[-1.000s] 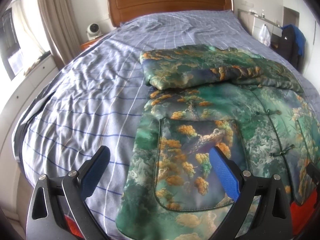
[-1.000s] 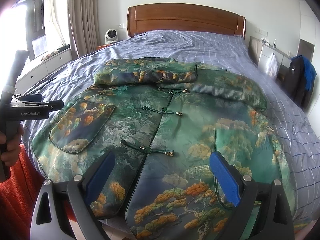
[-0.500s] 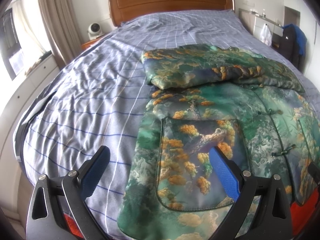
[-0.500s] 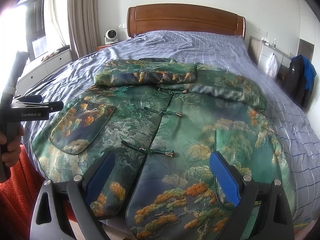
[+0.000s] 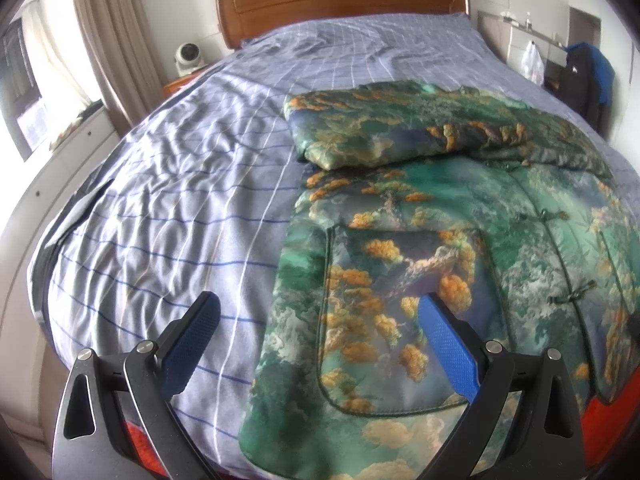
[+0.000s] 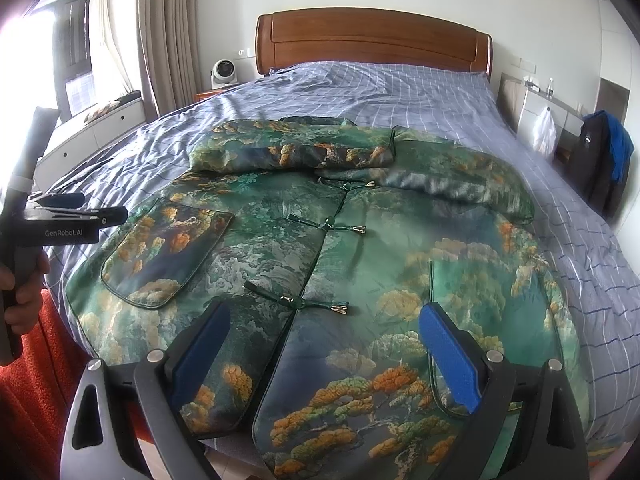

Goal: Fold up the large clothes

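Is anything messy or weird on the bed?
Nothing looks broken or spilled. The green jacket lies flat on the bed with both sleeves folded across its top. Only the blue bedsheet is wrinkly on the window side. Both grippers hover open.

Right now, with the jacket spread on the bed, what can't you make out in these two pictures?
- Jacket bottom hem: in the right wrist view, hidden behind the right gripper and cut by the frame edge.
- Jacket's right half: cut off at the left wrist view's edge.
- Items on the shelf: too small to identify.
- Under the folded sleeves: covered.
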`<state>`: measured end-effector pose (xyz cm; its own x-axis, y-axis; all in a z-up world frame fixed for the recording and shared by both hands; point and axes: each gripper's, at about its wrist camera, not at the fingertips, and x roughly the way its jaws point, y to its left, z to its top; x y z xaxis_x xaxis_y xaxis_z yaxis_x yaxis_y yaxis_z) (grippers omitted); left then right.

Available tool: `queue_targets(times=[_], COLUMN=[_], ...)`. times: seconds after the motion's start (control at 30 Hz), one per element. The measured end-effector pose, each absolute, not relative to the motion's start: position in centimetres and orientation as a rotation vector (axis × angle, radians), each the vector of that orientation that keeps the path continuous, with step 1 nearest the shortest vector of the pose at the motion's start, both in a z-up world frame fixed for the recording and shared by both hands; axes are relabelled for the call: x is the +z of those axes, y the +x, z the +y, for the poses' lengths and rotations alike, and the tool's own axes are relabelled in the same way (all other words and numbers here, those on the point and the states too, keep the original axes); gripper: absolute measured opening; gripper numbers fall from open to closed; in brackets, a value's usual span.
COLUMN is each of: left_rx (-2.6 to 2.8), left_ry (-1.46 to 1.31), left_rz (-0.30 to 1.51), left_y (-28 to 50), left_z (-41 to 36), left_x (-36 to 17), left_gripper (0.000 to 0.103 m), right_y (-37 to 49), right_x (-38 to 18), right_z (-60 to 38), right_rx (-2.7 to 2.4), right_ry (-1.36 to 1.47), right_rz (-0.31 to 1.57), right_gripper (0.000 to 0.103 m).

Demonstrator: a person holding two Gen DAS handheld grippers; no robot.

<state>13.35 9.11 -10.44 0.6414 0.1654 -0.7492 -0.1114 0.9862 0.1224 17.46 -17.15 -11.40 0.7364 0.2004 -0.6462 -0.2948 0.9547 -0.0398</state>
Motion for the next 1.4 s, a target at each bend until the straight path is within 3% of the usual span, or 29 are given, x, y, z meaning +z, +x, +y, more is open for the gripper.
queue_targets(times=[0.2, 0.5, 1.07, 1.4], left_rx=[0.077, -0.013, 0.014, -0.009], left_ry=[0.016, -0.129, -0.117, -0.196], left_rz=[0.920, 1.045, 1.051, 1.075], left_y=[12.6, 11.9, 11.9, 11.2], left_z=[12.4, 14.8, 14.7, 16.0], left_x=[-11.1, -14.9, -14.7, -15.9], left_gripper=[0.100, 0.100, 0.100, 0.100], right_y=[17.7, 17.5, 16.7, 16.2], right_x=[-9.7, -9.3, -11.7, -9.4], right_z=[-24.5, -42.3, -34.3, -40.5], right_rx=[0.187, -0.184, -0.019, -0.144], right_ry=[-0.116, 0.131, 0.095, 0.074], right_rz=[0.664, 0.801, 0.786, 0.766], right_gripper=[0.095, 0.095, 0.095, 0.095])
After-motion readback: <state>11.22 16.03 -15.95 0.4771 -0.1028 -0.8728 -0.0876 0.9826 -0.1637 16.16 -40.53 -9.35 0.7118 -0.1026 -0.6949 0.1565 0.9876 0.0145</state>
